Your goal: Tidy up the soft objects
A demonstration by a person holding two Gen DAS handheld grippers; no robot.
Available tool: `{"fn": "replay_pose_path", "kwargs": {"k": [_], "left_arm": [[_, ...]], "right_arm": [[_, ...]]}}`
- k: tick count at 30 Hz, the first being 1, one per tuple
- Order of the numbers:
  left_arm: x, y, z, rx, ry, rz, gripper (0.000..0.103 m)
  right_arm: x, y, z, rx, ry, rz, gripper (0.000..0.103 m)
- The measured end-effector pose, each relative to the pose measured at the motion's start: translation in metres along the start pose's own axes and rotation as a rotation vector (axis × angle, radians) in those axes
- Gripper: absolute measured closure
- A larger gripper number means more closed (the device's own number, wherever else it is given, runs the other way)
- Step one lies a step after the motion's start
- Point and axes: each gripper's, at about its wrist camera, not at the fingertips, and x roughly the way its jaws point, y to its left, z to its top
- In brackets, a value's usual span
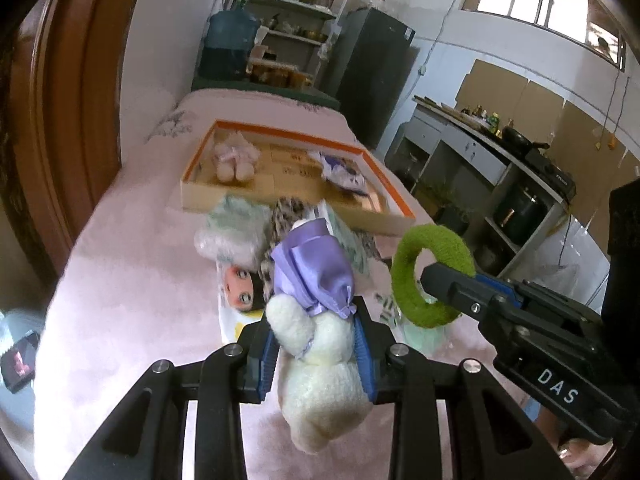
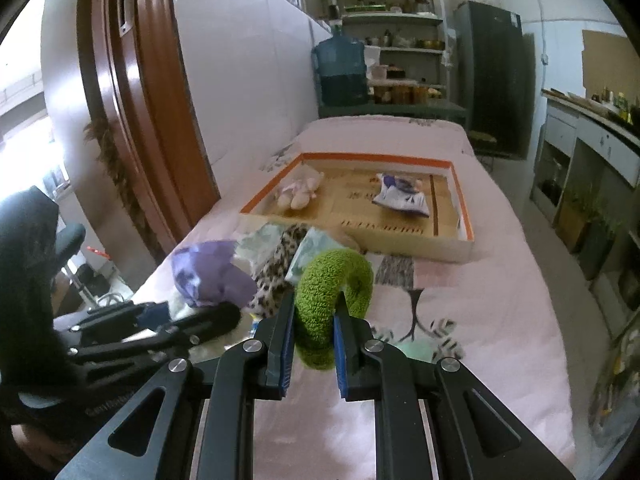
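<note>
Left claw [image 1: 316, 354] clamped on white plush toy in purple dress [image 1: 316, 336], held above pink bed [image 1: 132, 280] | right claw [image 2: 314, 344] clamped on green fuzzy ring [image 2: 330, 284] | pile of soft items [image 2: 276, 252] just ahead of both claws | orange-rimmed tray [image 2: 464, 200] beyond, holding pale plush [image 2: 300, 192] and purple-white pouch [image 2: 402, 194]

I see a bed [image 2: 500, 280] under a pink cover. At its far end stands an open shelf [image 2: 390, 20] of jars, with a blue water jug [image 2: 340, 68] to its left and a dark fridge [image 2: 494, 68] to its right. A brown door [image 2: 136, 92] is left of the bed, a counter [image 1: 480, 140] right, with bright windows [image 1: 540, 0] above.
</note>
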Motion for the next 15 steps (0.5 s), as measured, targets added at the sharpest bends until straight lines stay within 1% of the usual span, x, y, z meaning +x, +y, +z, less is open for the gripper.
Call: {"fn": "replay_pose_path", "kwargs": {"k": [8,15], "left_arm": [[0.002,0.001,0.034,0.022,-0.04,0.048,0.069],[0.009,0.0,0.058,0.027,-0.062,0.049,0.069]], "right_arm": [[0.004,-0.014,0.021,0.014,-0.03,-0.007,0.086],[0.013,-0.028,0.044,0.016,-0.053,-0.018,0.086]]}}
